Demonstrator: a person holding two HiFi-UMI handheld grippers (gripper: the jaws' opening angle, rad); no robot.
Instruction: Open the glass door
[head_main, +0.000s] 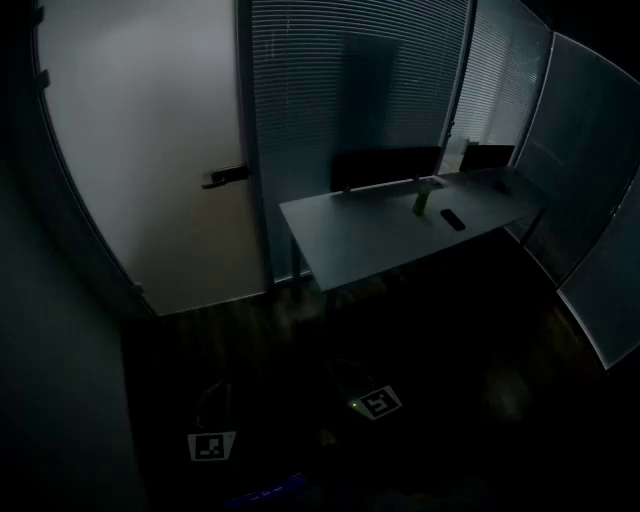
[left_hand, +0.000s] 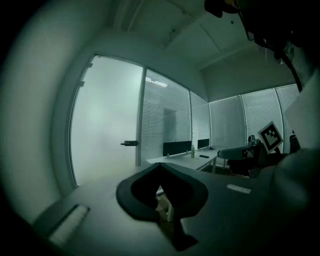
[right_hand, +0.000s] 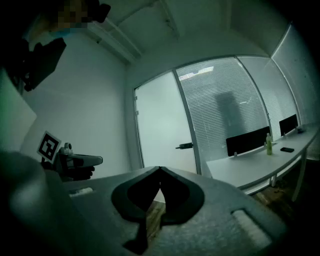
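Observation:
The frosted glass door (head_main: 140, 150) stands closed at the left of the head view, with a dark lever handle (head_main: 225, 176) on its right edge. Both grippers are low in the dark, well short of it; only their marker cubes, the left one (head_main: 212, 445) and the right one (head_main: 378, 402), show clearly. In the left gripper view the door (left_hand: 105, 120) and handle (left_hand: 130, 143) lie far ahead, and my left gripper (left_hand: 160, 165) is shut and holds nothing. The right gripper view puts the handle (right_hand: 184, 146) past my right gripper (right_hand: 160, 169), whose tips meet with nothing between them.
A pale desk (head_main: 340, 250) stands right of the door with a green bottle (head_main: 421, 200), a small dark object (head_main: 453, 220) and dark screens (head_main: 385, 167). Blind-covered glass walls (head_main: 350, 90) run behind it. Dark wooden floor lies between me and the door.

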